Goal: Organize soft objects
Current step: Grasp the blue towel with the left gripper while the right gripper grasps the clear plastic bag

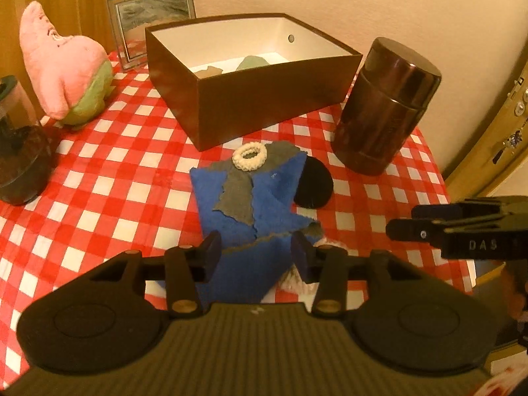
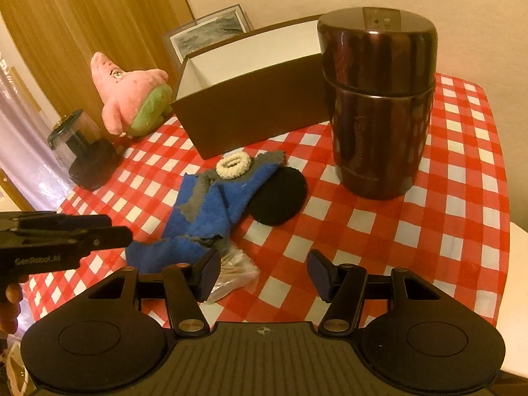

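Note:
A blue cloth (image 1: 264,194) (image 2: 204,211) with torn grey patches lies crumpled on the checked tablecloth. A cream scrunchie (image 1: 249,157) (image 2: 234,165) rests on its far end, and a black round pad (image 1: 313,183) (image 2: 280,198) lies beside it on the right. My left gripper (image 1: 256,254) (image 2: 122,229) is open, its fingers standing either side of the cloth's near end without pressing on it. My right gripper (image 2: 264,272) (image 1: 401,222) is open over bare tablecloth to the right of the cloth. A brown box (image 1: 264,99) (image 2: 250,115) behind holds green and tan pieces (image 1: 254,62).
A pink plush star (image 1: 62,66) (image 2: 132,95) leans at the back left. A tall dark flask (image 1: 386,109) (image 2: 379,109) stands right of the box. A dark jar (image 1: 19,151) (image 2: 82,155) sits at the left edge, a picture frame (image 1: 151,23) behind. A clear plastic bag (image 2: 234,270) lies by the cloth.

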Demonstrator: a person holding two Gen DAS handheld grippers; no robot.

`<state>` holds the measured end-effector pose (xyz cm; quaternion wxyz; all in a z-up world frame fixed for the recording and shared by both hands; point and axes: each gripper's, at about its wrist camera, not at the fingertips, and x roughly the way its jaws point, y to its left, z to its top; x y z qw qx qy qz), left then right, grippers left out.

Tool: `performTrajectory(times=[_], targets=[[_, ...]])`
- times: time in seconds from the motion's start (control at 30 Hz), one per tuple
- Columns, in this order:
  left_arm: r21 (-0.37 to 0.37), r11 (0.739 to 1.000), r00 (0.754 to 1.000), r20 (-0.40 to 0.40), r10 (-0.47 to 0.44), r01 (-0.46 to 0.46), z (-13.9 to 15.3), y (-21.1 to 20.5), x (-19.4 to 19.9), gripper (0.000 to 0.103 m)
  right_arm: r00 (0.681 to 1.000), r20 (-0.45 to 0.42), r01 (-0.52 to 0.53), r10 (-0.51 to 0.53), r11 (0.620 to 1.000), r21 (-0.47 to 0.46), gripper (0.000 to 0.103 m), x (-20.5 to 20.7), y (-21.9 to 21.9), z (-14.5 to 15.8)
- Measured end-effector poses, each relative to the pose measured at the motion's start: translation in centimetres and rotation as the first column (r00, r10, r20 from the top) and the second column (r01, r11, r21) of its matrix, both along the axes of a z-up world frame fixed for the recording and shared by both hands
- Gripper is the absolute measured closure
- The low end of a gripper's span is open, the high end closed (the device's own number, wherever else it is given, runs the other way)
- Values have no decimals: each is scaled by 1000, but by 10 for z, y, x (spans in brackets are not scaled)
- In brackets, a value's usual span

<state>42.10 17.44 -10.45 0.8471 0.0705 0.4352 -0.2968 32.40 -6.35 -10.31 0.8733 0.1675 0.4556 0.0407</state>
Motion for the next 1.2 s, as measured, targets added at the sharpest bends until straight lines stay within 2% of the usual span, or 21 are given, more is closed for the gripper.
performTrajectory(times=[0.23,0.53,0.6,0.67,0.7,0.8,0.9,1.07,1.13,1.2], targets=[[-29,1000,997,-78,-11,9,-16,-20,17,52,1000,-26,15,-15,1000,-5,44,10,-4,-12],[54,984,985,-56,-166,169,-43,-53,10,52,997,-57,51,-50,999,9,44,11,-13,-21],[81,982,984,-51,-169,173,-51,-56,11,62,996,-63,58,-57,998,11,44,11,-14,-22],[97,981,985,-49,-167,171,-57,-55,14,95,996,-66,63,-62,998,15,44,12,-15,-23],[93,981,984,-55,-168,172,-58,-53,16,100,996,-66,65,-64,998,16,44,12,-15,-23],[52,988,988,-66,-142,145,-52,-38,25,100,996,-67,65,-63,998,23,44,12,-14,-24],[39,992,992,-32,-123,124,-41,-20,28,100,996,-70,60,-57,998,36,44,12,-12,-27],[140,986,996,5,-91,90,-35,11,28,100,996,-78,38,-34,998,47,44,15,-4,-30],[198,979,998,16,-58,53,-39,24,29,100,996,-80,33,-29,998,50,44,15,-1,-31],[222,975,1000,7,-26,24,-43,35,32,98,996,-81,30,-26,998,52,44,15,0,-33]])
